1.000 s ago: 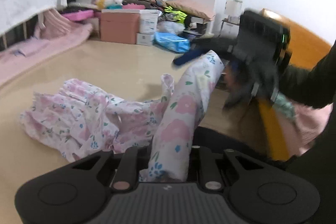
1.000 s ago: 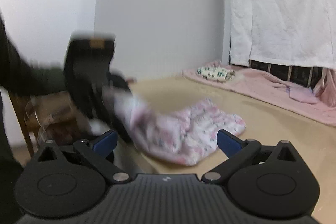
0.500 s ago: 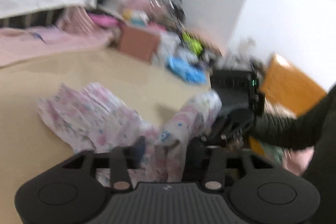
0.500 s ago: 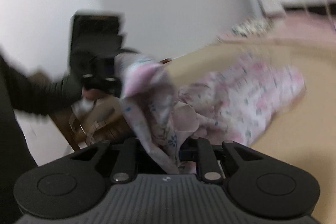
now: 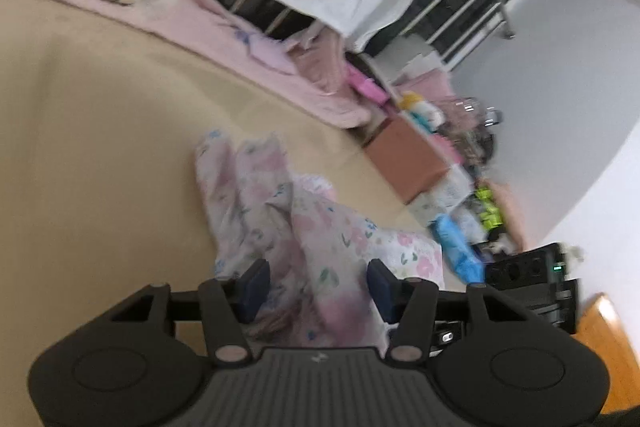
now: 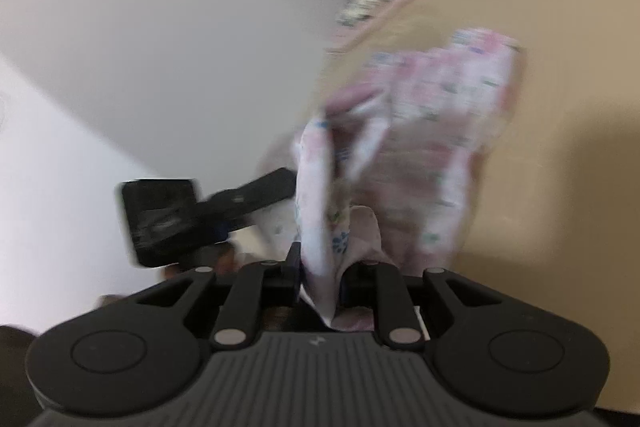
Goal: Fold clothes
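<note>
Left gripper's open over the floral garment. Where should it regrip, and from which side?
Probably the bunched ridge of the floral garment lying between the open left gripper fingers, approached straight ahead and down from above. The cloth already runs through that gap as a raised fold, so closing there should catch several layers. The right gripper is shut on the garment's other end.
</note>
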Demonstrator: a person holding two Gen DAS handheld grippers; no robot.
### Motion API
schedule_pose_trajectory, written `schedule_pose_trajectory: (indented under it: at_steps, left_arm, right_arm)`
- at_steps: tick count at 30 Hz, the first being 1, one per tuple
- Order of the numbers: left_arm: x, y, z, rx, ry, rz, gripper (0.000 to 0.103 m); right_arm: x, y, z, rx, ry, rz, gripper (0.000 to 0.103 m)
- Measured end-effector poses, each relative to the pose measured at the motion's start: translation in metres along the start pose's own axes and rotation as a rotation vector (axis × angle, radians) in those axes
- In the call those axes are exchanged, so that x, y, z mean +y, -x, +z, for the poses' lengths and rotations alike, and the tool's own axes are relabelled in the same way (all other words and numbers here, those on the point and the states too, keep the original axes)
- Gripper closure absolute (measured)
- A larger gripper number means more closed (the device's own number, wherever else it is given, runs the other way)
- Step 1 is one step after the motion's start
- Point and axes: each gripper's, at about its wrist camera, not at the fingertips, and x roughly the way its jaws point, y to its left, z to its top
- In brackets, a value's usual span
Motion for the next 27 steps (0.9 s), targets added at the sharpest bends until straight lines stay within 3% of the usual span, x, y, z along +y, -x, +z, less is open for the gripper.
schedule_pose_trajectory:
  at_steps: [4, 6, 8, 9, 11, 14, 17, 20, 24, 27]
  left_arm:
    - [-0.003, -0.002, 0.000, -0.018, 0.007, 0.028, 0.053]
    - [-0.006, -0.002, 0.000, -0.025, 0.006, 0.037, 0.053]
    - [-0.014, -0.007, -0.003, -0.022, -0.029, 0.062, 0.057]
    - [-0.016, -0.009, -0.004, -0.023, -0.040, 0.077, 0.063]
    - [-0.018, -0.010, -0.006, -0.024, -0.040, 0.099, 0.065]
    - [-0.019, -0.009, -0.010, -0.029, -0.038, 0.125, 0.066]
    - [-0.019, -0.009, -0.016, -0.046, -0.060, 0.153, 0.062]
    - [-0.021, -0.003, -0.018, -0.065, -0.058, 0.147, 0.053]
    - [-0.029, 0.025, -0.007, -0.168, -0.070, 0.174, 0.045]
    - [-0.048, 0.052, -0.001, -0.304, -0.141, 0.251, 0.051]
  right_arm:
    - [0.001, 0.011, -0.005, -0.081, -0.019, -0.077, 0.068]
    - [0.022, 0.022, -0.008, -0.179, 0.106, -0.230, 0.047]
    - [0.040, 0.028, -0.010, -0.260, 0.196, -0.362, 0.044]
    - [0.042, 0.028, -0.009, -0.287, 0.194, -0.376, 0.044]
    - [0.043, 0.026, -0.007, -0.351, 0.167, -0.405, 0.047]
    - [0.045, 0.010, -0.005, -0.388, 0.167, -0.522, 0.069]
    - [0.048, -0.011, -0.011, -0.369, 0.199, -0.596, 0.080]
    - [0.051, -0.016, -0.024, -0.356, 0.222, -0.652, 0.080]
    - [0.056, -0.014, -0.033, -0.372, 0.245, -0.689, 0.079]
    - [0.070, -0.011, -0.034, -0.409, 0.305, -0.685, 0.073]
